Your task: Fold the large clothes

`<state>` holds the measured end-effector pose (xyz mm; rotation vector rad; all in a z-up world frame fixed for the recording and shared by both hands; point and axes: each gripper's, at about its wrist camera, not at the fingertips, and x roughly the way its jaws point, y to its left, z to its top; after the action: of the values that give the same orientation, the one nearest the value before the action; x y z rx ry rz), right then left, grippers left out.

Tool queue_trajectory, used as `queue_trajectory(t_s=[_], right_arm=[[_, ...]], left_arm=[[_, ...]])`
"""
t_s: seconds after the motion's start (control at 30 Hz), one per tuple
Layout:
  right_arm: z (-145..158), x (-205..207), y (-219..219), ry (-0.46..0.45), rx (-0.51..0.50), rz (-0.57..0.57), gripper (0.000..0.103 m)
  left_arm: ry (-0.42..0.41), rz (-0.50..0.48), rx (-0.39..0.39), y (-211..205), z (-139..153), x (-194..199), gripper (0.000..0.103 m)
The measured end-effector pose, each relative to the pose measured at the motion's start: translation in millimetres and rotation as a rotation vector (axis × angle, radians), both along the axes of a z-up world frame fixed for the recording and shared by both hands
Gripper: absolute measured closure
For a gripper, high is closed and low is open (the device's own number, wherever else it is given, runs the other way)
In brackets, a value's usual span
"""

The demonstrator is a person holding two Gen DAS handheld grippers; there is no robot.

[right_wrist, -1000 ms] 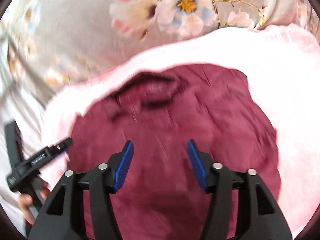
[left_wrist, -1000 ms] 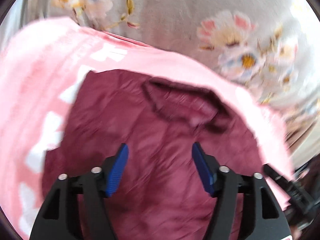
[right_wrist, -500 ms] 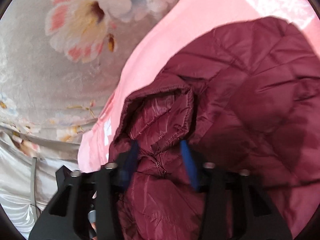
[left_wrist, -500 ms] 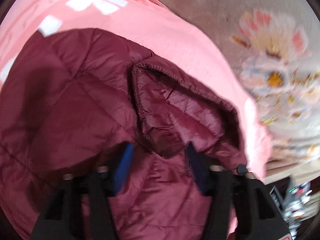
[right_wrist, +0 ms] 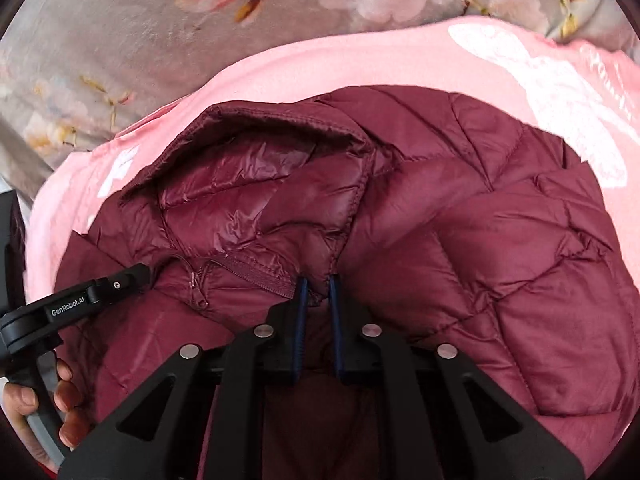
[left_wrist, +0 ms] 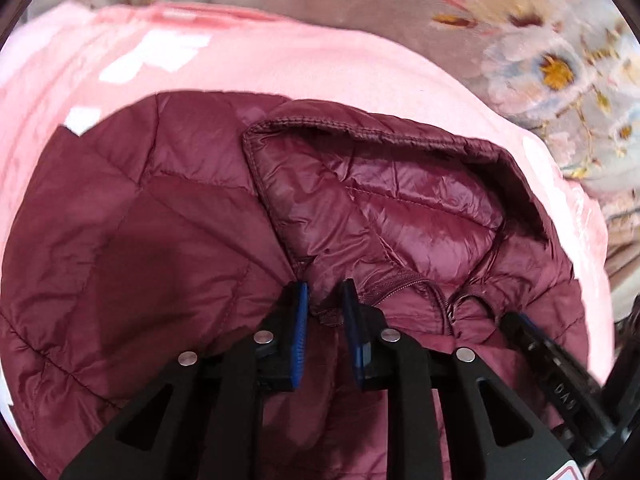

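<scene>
The maroon quilted jacket (left_wrist: 168, 248) lay spread on a pink blanket (left_wrist: 280, 60) over a floral bedspread (right_wrist: 120, 52), its collar (left_wrist: 380, 184) uppermost and no fold yet made; by my judgement the task had barely begun. The left tool (left_wrist: 325, 300) had just been closing and pinched jacket fabric at the collar base. The right tool (right_wrist: 318, 294), likewise just closing, clamped the fabric on the collar's other side. Nearly all the folding remained. No container appeared, though the edges were blurred.

"GenRobot.AI" on left gripper (right_wrist: 136, 276)
</scene>
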<state>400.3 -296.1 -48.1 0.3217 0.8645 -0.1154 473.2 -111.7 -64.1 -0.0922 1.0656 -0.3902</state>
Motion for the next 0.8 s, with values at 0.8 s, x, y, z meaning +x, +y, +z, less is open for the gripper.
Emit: queue_trajectory(t_s=[0.8], right_arm=[[66,74,-35,-0.115,0.073,-0.045,0.089]], left_arm=[[0.001,0.149,-0.126,18,59,87,0.083]])
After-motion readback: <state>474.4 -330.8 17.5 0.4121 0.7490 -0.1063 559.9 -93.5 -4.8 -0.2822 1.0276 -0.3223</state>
